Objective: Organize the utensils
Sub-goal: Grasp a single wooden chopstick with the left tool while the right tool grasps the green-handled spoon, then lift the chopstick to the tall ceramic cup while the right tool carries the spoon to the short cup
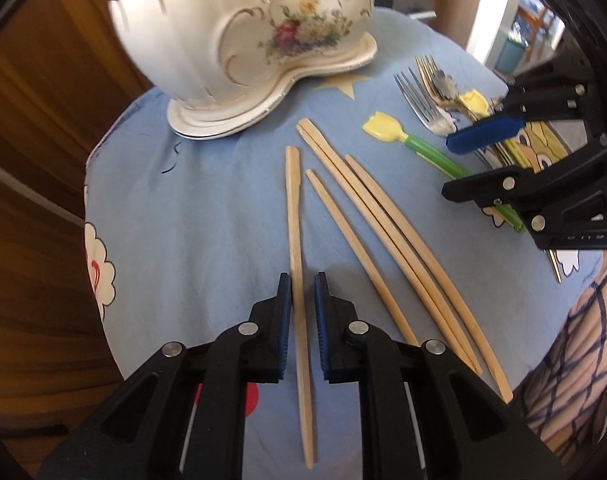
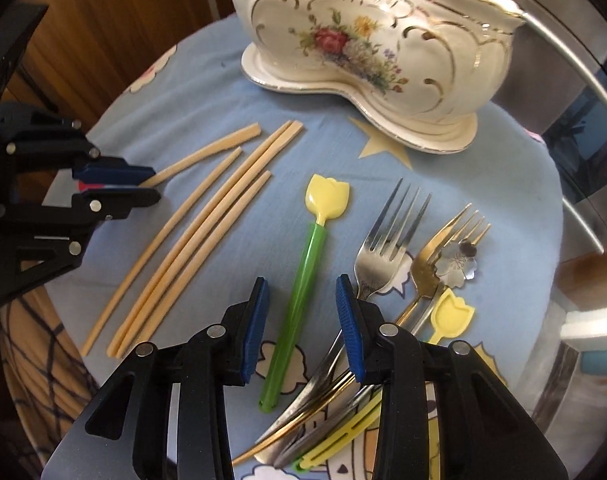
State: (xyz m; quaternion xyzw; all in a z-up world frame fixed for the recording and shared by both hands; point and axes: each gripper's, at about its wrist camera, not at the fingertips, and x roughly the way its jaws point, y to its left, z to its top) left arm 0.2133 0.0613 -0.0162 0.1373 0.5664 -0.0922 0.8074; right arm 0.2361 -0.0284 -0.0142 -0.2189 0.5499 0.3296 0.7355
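Your left tool (image 1: 303, 292) is clamped on one chopstick (image 1: 295, 216) lying on the blue bench cloth (image 1: 207, 208). Your right tool (image 2: 301, 300) stands apart, straddling the green-handled tulip spoon (image 2: 303, 264), pads not touching it; forks (image 2: 387, 240) lie just beside.

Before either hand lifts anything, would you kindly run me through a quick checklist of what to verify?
1. Left gripper straddles one chopstick: ok.
2. Its jaws grip that chopstick: cannot tell; a sliver of gap shows on one side.
3. Right gripper straddles the green-handled tulip scoop: ok.
4. Its jaws press the handle: not ok, clear gaps both sides.
5. Silver fork is clear of the right jaw: not ok, it lies right beside it.
6. Ceramic holder stands upright: ok.
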